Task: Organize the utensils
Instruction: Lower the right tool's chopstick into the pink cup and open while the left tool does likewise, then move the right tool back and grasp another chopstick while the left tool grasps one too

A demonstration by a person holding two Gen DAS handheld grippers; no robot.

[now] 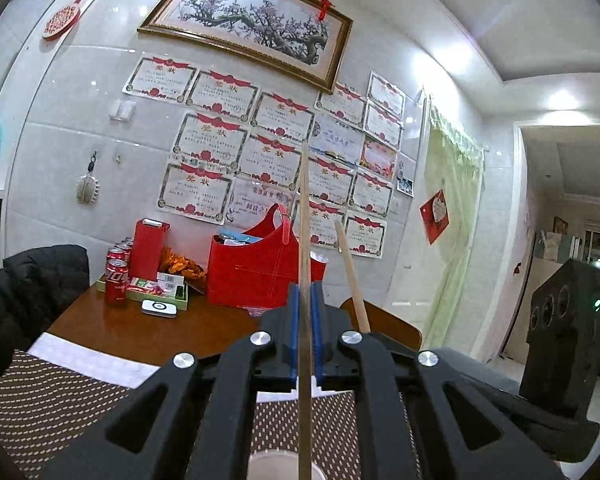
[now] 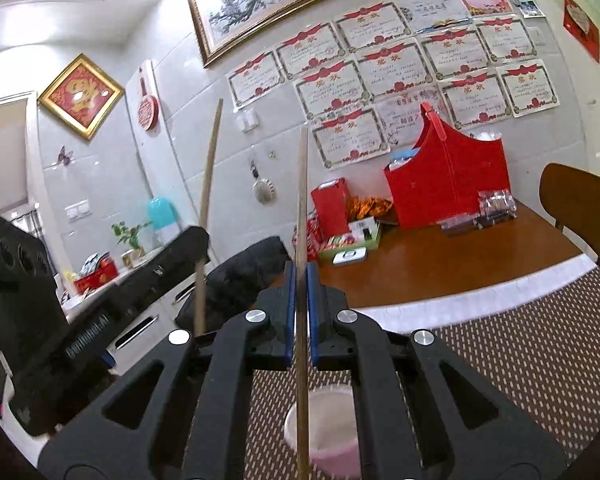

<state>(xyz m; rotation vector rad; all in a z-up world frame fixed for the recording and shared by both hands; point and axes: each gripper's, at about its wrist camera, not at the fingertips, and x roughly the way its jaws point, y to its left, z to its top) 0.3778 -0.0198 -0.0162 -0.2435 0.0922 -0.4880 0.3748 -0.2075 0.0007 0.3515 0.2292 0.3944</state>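
Note:
My left gripper (image 1: 305,292) is shut on a wooden chopstick (image 1: 304,216) that stands upright between its blue pads. Its lower end points into a pale cup (image 1: 276,465) below. My right gripper (image 2: 301,270) is shut on a second wooden chopstick (image 2: 302,200), also upright, with its lower end over a pink-white cup (image 2: 332,436) on the dotted placemat (image 2: 520,364). The right gripper's chopstick (image 1: 352,276) shows at the right in the left wrist view. The left gripper's chopstick (image 2: 209,184) and its body (image 2: 112,308) show at the left in the right wrist view.
A brown table (image 2: 440,268) holds a red basket (image 2: 448,184), a red box (image 2: 330,206), cola cans (image 1: 116,280), a tray of small items (image 2: 352,240) and a white device (image 2: 350,257). A wooden chair (image 2: 580,204) stands at the right, a black jacket (image 1: 28,288) at the left.

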